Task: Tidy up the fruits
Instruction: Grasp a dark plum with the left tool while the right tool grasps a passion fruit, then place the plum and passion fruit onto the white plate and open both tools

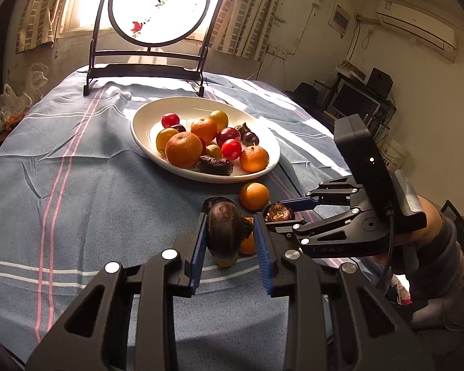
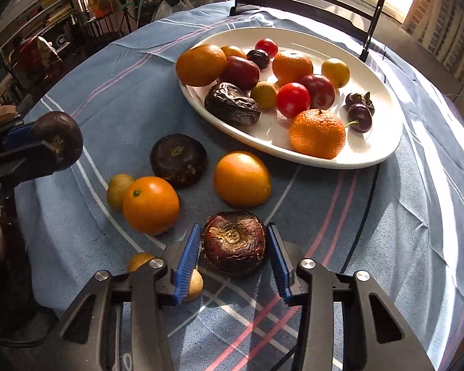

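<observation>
A white oval plate (image 1: 139, 130) (image 2: 386, 154) holds several oranges, red plums, yellow fruits and dark fruits. My left gripper (image 1: 230, 219) (image 2: 37, 142) is shut on a dark purple round fruit (image 1: 224, 232) (image 2: 60, 139), held just above the blue cloth. My right gripper (image 2: 233, 227) (image 1: 273, 213) points down, and its blue pads touch both sides of a dark brown wrinkled fruit (image 2: 235, 241) (image 1: 278, 211) that rests on the cloth. Loose on the cloth near it lie an orange (image 2: 242, 177), a tangerine (image 2: 150, 204), another dark fruit (image 2: 178, 159) and a small yellowish fruit (image 2: 117, 190).
A round painted screen on a black stand (image 1: 159, 6) rises behind the plate at the table's far edge. Two small yellowish fruits (image 2: 139, 261) lie beside my right gripper's left finger. A sleeved hand (image 1: 433, 247) holds the right gripper. The cloth-covered table drops off to the right.
</observation>
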